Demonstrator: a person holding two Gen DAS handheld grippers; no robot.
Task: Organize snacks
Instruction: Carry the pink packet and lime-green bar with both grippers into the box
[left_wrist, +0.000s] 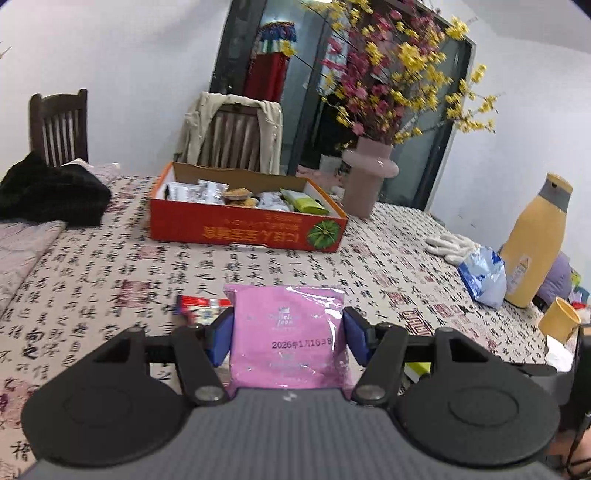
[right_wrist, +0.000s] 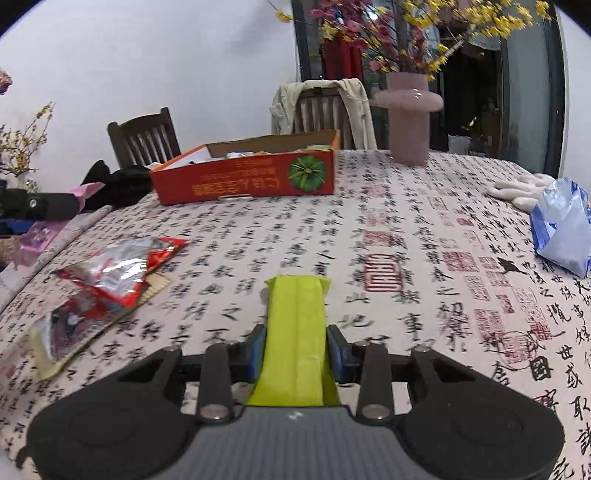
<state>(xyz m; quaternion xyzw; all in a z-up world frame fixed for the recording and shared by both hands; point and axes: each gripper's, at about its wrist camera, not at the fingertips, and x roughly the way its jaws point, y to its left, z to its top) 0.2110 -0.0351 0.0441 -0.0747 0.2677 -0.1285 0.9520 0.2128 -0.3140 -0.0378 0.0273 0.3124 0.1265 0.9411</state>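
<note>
My left gripper is shut on a pink snack packet, its blue pads pressing both sides, held above the table. My right gripper is shut on a long yellow-green packet, its far end just over the cloth. An open orange cardboard box with several snacks inside stands at the far side of the table, beyond both grippers; the right wrist view shows the same box. Red and silver snack packets lie on the table to the left of my right gripper. One small red packet lies just past my left fingers.
A pink vase with flowers stands right of the box. White gloves, a blue bag, a yellow bottle and a yellow cup crowd the right edge. Black clothing lies far left. Chairs stand behind the table.
</note>
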